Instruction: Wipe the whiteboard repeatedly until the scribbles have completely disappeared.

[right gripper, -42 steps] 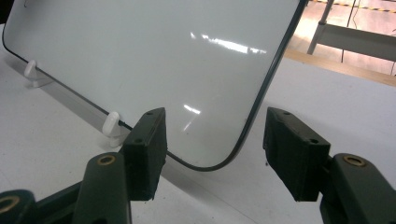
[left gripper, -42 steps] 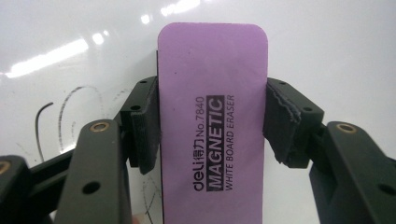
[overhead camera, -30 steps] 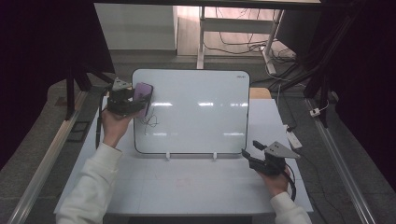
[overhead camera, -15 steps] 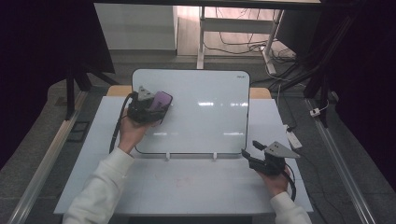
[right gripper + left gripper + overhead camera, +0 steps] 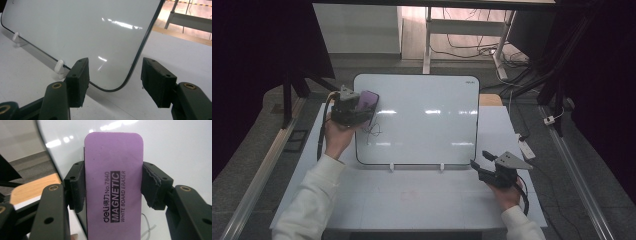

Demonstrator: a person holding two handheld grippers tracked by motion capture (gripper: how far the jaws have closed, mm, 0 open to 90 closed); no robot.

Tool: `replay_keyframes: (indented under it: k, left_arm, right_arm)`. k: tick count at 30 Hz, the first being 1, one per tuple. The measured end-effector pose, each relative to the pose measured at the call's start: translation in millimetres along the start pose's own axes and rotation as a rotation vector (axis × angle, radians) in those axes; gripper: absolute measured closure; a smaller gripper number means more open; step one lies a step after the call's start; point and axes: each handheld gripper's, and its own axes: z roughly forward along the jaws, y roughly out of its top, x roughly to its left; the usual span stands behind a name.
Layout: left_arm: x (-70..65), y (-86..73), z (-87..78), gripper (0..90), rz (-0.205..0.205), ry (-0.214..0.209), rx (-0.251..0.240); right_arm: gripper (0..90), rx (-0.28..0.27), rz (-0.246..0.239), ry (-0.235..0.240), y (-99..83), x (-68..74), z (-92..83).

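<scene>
A white whiteboard (image 5: 427,120) stands tilted on the white table (image 5: 412,200), propped on two small white feet (image 5: 59,67). My left gripper (image 5: 357,109) hovers at the board's upper left edge, shut on a purple magnetic whiteboard eraser (image 5: 368,102). In the left gripper view the eraser (image 5: 113,170) sits lengthwise between the two pads (image 5: 77,187), its printed face toward the camera. A thin dark scribble (image 5: 373,131) marks the board just below it. My right gripper (image 5: 479,166) rests near the board's lower right corner (image 5: 112,88), jaws open and empty.
A white power strip (image 5: 526,148) lies at the table's right edge. A wooden surface (image 5: 490,100) shows behind the board's right side. Cables and a metal desk frame (image 5: 428,40) stand on the floor beyond the table.
The left gripper with the eraser swept right over the board's upper left part, then came back left to the board's edge. The right gripper has not moved.
</scene>
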Motion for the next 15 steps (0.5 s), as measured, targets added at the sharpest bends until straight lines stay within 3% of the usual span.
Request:
replay_keyframes:
  k: [5,11,15]
  left_arm:
    - [-21.3,-18.5,3.3,41.4,0.050,-0.037,0.033]
    - [-47.6,-44.4,4.6,41.3,0.155,-0.053,0.094]
    - [-43.9,-52.7,2.2,41.3,0.127,-0.082,0.092]
  right_arm:
    - [39.3,-0.002,0.000,0.001,0.2,0.5,-0.3]
    - [39.3,0.001,-0.001,0.002,0.2,0.7,0.2]
    - [39.3,0.000,-0.003,-0.002,0.4,1.1,0.1]
